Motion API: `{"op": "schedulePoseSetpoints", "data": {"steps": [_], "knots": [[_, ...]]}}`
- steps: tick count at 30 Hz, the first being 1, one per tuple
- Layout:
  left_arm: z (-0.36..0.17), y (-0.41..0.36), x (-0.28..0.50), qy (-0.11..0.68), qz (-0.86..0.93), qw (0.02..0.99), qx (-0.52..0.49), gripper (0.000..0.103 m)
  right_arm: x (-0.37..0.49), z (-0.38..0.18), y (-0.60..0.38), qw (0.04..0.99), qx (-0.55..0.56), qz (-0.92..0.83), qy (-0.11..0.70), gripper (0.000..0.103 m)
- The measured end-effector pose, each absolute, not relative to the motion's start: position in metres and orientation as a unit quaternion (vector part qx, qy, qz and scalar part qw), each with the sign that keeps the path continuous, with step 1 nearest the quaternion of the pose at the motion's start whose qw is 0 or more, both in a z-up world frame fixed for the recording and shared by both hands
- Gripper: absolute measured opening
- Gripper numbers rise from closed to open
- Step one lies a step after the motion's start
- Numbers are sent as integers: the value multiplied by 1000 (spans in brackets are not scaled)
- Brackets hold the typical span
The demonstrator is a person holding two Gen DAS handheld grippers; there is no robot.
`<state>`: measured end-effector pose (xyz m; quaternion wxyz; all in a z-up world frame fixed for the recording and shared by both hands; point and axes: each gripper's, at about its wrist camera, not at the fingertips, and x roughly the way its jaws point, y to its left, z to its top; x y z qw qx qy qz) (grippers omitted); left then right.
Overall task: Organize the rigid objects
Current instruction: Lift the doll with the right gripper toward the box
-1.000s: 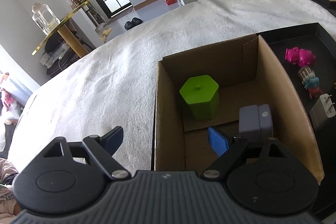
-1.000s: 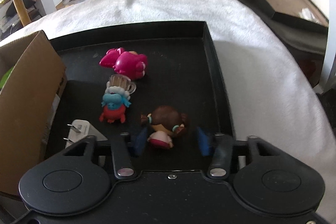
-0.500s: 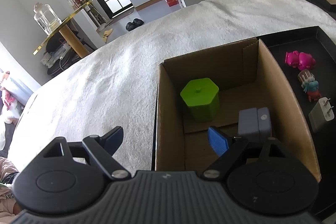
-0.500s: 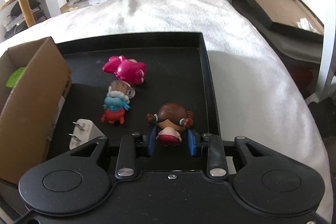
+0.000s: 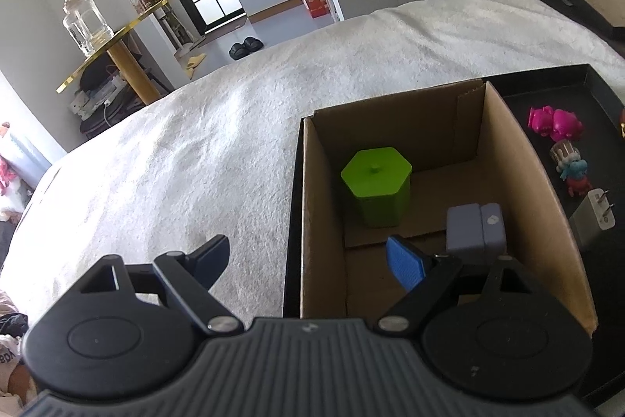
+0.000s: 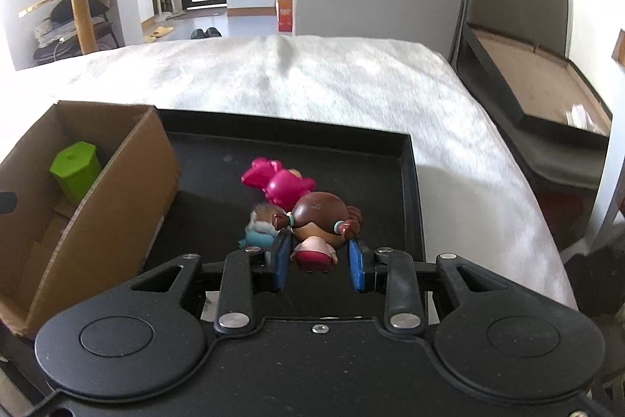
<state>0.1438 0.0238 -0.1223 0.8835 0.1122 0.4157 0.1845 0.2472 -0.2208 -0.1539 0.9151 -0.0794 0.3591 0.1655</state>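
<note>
Two blue fingers of the right gripper were clamped on the brown-haired doll, held above the black tray. Beside it, the left gripper hung with fingers spread wide, empty, over the cardboard box holding a green container.
</note>
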Motion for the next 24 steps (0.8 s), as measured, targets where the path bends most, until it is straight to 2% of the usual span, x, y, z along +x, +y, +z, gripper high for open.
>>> {"op": "schedulePoseSetpoints", "data": {"steps": [18,22,24], "knots": [[-116,39,130,399,169,899,67,85,226,-117,-175,924,-103,216,298,30],[-120,42,127,397,162,901,67,81,221,-111,-163,923,-104,231,289,30],[-122,43,127,399,161,901,63,68,219,-110,-157,922,-105,238,287,30]]}}
